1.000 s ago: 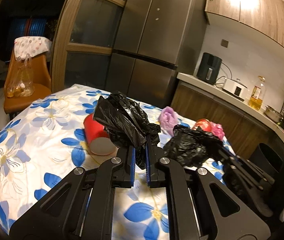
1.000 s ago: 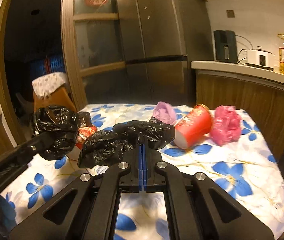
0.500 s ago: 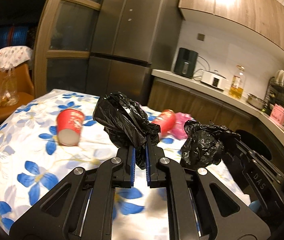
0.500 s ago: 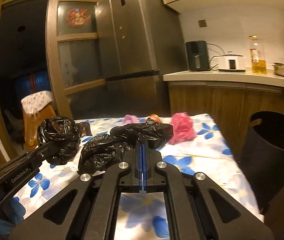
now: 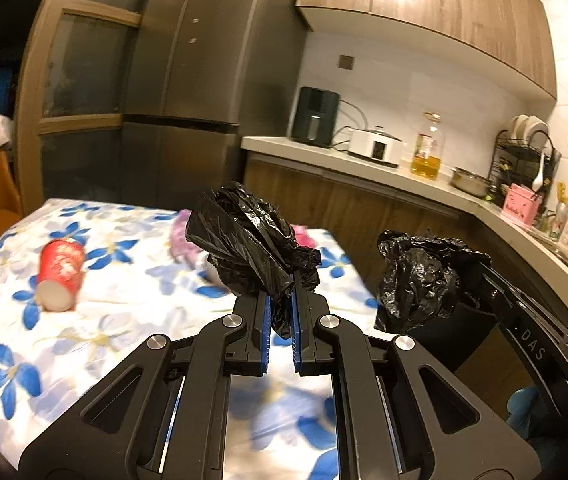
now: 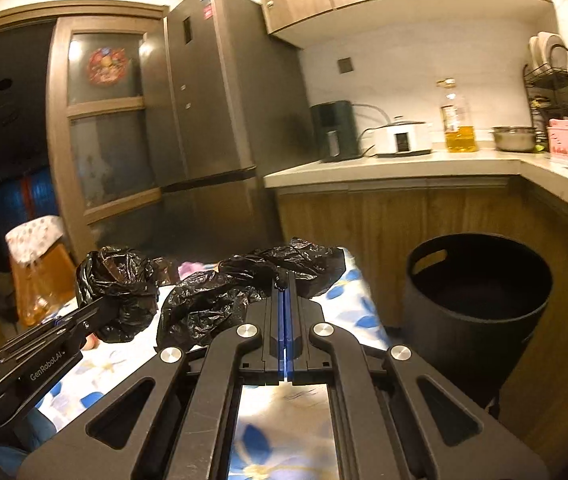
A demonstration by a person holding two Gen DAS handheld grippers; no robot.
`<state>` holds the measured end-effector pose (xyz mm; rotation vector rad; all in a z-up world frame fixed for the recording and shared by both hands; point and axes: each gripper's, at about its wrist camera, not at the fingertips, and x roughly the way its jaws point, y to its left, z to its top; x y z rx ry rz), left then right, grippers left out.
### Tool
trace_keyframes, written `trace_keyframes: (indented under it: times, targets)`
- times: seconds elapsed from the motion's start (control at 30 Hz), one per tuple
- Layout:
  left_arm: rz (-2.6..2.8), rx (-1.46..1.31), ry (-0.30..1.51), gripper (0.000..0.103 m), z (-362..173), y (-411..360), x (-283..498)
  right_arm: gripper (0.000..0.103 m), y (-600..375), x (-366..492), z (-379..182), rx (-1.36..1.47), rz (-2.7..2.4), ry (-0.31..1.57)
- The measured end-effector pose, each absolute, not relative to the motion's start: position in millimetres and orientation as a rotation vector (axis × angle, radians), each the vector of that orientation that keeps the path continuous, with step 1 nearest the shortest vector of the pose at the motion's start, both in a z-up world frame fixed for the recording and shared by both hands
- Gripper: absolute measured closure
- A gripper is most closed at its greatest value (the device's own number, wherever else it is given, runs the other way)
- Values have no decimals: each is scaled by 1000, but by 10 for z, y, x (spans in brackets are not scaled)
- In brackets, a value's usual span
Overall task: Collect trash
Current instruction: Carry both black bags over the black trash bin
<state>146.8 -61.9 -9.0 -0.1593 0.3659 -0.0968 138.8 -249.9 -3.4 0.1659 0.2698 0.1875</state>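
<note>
step: carry to bin | left gripper [image 5: 280, 304] fingers clenched on a black bag [image 5: 248, 252]; right gripper [image 6: 285, 300] fingers pinch another black bag [image 6: 244, 292] | bin [image 6: 479, 280] sits beside the desk [image 5: 124, 300]; you should centre each bag over its mouth before letting go

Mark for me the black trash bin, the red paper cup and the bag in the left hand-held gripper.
black trash bin [image 6: 479, 280]: right wrist view, dark inside wall.
red paper cup [image 5: 61, 268]: left wrist view, printed side.
black bag in the left hand-held gripper [image 5: 244, 248]: left wrist view, crumpled bulk above the fingers.
</note>
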Motion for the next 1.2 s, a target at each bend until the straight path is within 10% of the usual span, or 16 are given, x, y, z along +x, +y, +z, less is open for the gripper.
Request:
trace_keyframes:
  times: [1.2]
  targets:
    - [-539,-33,374,96,-67,-2814,2653,102,-4174,1855,4,265,-205,214]
